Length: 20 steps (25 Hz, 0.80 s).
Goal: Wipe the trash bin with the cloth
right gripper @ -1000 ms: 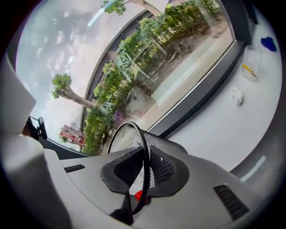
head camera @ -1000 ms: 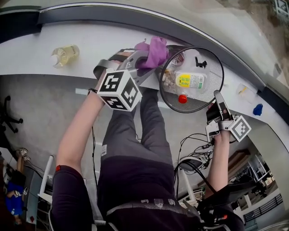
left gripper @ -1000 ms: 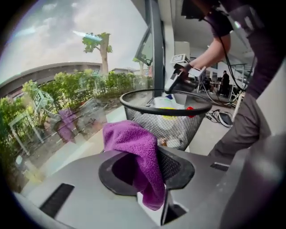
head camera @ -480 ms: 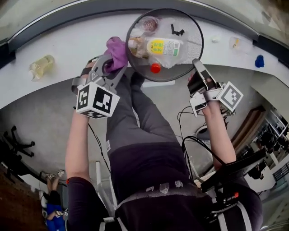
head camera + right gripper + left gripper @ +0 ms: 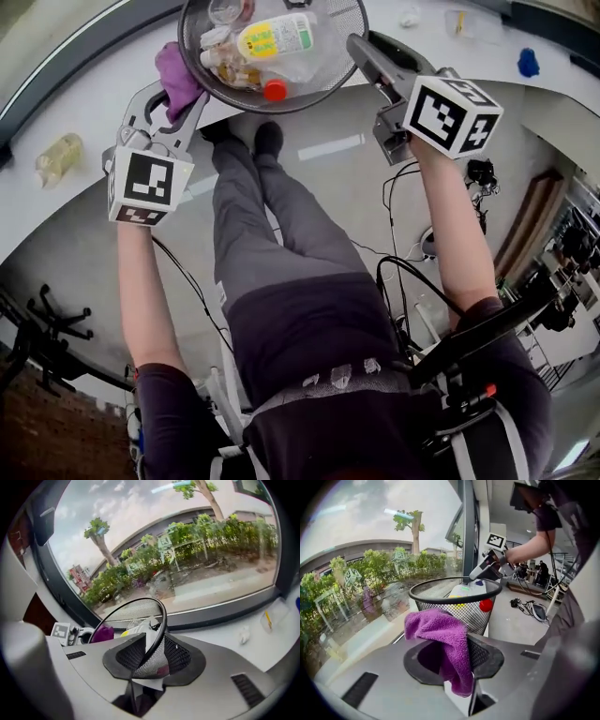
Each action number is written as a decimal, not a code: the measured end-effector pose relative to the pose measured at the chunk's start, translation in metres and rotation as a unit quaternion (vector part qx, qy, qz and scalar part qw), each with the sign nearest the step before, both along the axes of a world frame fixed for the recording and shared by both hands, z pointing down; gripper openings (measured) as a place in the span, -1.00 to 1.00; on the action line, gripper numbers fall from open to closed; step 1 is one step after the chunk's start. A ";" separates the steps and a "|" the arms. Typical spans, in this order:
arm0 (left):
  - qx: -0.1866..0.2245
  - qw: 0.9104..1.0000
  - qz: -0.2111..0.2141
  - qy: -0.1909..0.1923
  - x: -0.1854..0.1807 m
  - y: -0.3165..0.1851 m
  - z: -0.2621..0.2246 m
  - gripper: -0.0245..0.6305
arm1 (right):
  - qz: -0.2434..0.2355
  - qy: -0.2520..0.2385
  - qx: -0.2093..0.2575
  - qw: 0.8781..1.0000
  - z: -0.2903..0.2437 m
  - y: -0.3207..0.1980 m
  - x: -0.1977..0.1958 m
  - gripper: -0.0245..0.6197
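A black wire-mesh trash bin (image 5: 328,82) stands at the counter's edge with bottles and wrappers inside. A purple cloth (image 5: 178,75) is pressed to the bin's left outer wall, and my left gripper (image 5: 180,92) is shut on it. In the left gripper view the cloth (image 5: 440,634) hangs over the jaws in front of the bin (image 5: 440,603). My right gripper (image 5: 364,52) is at the bin's right rim. In the right gripper view the rim and mesh wall (image 5: 161,620) run between its jaws (image 5: 150,656), which are opening.
A plastic bottle (image 5: 272,37) with a yellow label and red cap lies in the bin. A small bottle of yellowish liquid (image 5: 58,155) lies on the white counter at the left, a blue object (image 5: 528,64) at the right. Cables (image 5: 412,272) lie on the floor. A window runs behind the counter.
In the head view the bin and both grippers have shifted upward and now sit at the top. The cloth stays on the bin's left wall, the right gripper at its right rim.
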<state>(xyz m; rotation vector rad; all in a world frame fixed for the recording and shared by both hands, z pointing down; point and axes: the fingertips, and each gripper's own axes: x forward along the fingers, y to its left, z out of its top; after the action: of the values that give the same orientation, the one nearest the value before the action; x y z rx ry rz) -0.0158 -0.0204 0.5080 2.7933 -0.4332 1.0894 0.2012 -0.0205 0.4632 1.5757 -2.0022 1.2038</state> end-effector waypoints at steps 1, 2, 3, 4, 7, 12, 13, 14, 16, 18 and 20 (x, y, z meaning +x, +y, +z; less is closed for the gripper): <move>0.004 1.000 0.006 -0.003 0.001 -0.001 -0.001 -0.61 | -0.013 0.010 0.002 1.000 -0.001 -0.004 0.002 -0.61; 0.008 1.000 0.012 -0.004 0.002 -0.002 -0.001 -0.61 | -0.023 0.020 0.002 1.000 -0.002 -0.007 0.004 -0.60; 0.010 1.000 0.017 -0.004 0.002 -0.002 0.000 -0.61 | -0.033 0.030 -0.001 0.999 -0.001 -0.009 0.007 -0.60; 0.011 1.000 0.023 -0.002 0.003 -0.003 0.001 -0.61 | -0.041 0.041 -0.006 0.998 0.002 -0.009 0.009 -0.60; 0.009 0.999 0.036 -0.002 0.005 -0.007 0.003 -0.61 | -0.060 0.071 -0.033 0.995 0.017 -0.004 0.014 -0.61; 0.014 0.999 0.027 -0.013 0.004 -0.016 0.011 -0.61 | 0.049 -0.053 -0.031 0.997 0.022 0.001 0.013 -0.80; 0.015 1.000 0.017 -0.012 0.001 -0.019 0.011 -0.61 | 0.074 -0.088 -0.022 0.993 0.021 0.002 0.010 -0.80; 0.016 1.000 0.009 -0.013 -0.002 -0.021 0.011 -0.61 | 0.093 -0.108 -0.014 0.990 0.019 0.004 0.006 -0.80; 0.017 1.000 0.001 -0.016 -0.009 -0.022 0.009 -0.61 | 0.118 -0.125 -0.006 0.985 0.016 0.007 -0.002 -0.79; 0.013 1.000 -0.002 -0.015 -0.013 -0.018 0.006 -0.61 | 0.152 -0.128 -0.017 0.980 0.017 0.015 -0.003 -0.78; 0.009 1.000 -0.003 -0.015 -0.015 -0.011 0.003 -0.61 | 0.188 -0.123 -0.042 0.974 0.018 0.028 -0.002 -0.78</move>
<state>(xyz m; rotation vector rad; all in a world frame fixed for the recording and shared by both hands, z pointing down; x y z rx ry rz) -0.0304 -0.0313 0.5110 2.7937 -0.4565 1.1329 0.1991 0.0073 0.4814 1.9007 -1.8094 1.6741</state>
